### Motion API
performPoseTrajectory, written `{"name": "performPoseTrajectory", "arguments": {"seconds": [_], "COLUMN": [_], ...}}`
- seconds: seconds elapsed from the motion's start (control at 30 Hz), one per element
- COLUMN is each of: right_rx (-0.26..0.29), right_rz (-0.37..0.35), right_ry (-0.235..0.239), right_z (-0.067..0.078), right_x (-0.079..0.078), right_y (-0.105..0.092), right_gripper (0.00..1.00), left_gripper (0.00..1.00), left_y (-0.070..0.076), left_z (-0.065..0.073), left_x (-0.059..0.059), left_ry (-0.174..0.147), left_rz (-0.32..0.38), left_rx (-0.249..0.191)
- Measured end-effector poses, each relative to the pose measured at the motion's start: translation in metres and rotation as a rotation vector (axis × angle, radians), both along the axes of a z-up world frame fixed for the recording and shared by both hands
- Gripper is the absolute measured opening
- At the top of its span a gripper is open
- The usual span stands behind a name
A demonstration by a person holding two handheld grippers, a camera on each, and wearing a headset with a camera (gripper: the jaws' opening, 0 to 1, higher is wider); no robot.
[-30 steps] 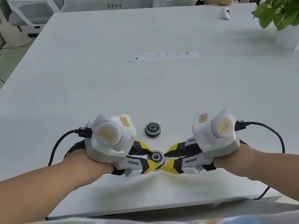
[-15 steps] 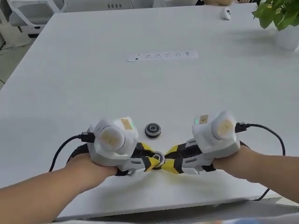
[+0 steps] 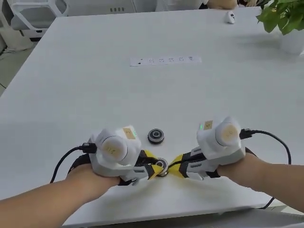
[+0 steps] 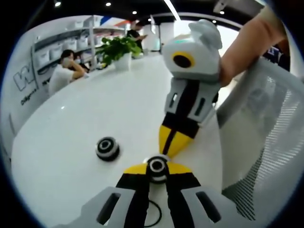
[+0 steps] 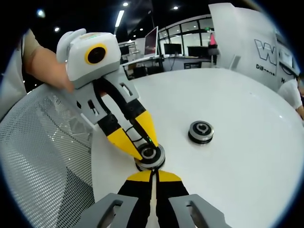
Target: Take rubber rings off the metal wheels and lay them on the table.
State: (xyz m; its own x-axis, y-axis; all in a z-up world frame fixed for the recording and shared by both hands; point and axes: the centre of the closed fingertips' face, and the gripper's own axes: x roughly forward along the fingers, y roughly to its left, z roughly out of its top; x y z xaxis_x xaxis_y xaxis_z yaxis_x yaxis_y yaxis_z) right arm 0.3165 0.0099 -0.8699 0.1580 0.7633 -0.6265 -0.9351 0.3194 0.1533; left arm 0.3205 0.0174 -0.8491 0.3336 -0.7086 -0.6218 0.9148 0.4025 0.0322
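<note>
A small metal wheel with a black rubber ring on it is held just above the white table's front edge. My left gripper is shut on the wheel, one yellow tip on each side. From the opposite side my right gripper meets it, jaws shut, tips pinched at the near rim of the wheel where the ring sits. In the head view the left gripper and right gripper point at each other. A second ringed wheel lies flat on the table just behind them.
A white power strip lies across the middle of the table. At the far right corner stand a potted plant and a small white object. A mesh chair is close to the front edge.
The head camera has shifted a little. Both grippers stay joined on the same wheel, and the second wheel has not moved.
</note>
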Motion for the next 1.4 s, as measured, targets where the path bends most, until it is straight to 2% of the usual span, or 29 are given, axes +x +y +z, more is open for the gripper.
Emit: {"name": "performPoseTrajectory", "arguments": {"seconds": [0.27,0.33,0.47,0.67,0.8,1.4], "right_rx": [-0.002,0.010,0.043,0.053,0.084,0.128], "right_rz": [-0.031,-0.059,-0.074,-0.093,-0.125,-0.129], "right_ry": [0.024,0.052,0.057,0.073,0.094,0.121], "right_z": [0.001,0.001,0.007,0.010,0.013,0.021], "right_x": [0.001,0.002,0.004,0.004,0.007,0.006], "right_y": [-0.001,-0.004,-0.005,-0.005,-0.004,0.003], "right_gripper": [0.00,0.00,0.00,0.00,0.00,0.00], "left_gripper": [0.12,0.12,0.12,0.12,0.12,0.11], "left_y": [0.000,0.000,0.000,0.000,0.000,0.000], "left_z": [-0.001,-0.001,-0.001,-0.001,-0.001,-0.002], "left_x": [0.001,0.001,0.001,0.001,0.000,0.002], "left_ry": [-0.019,-0.018,-0.020,-0.022,-0.020,-0.025], "left_rz": [-0.004,-0.002,0.000,0.001,0.004,0.014], "left_rx": [0.023,0.023,0.027,0.032,0.034,0.061]}}
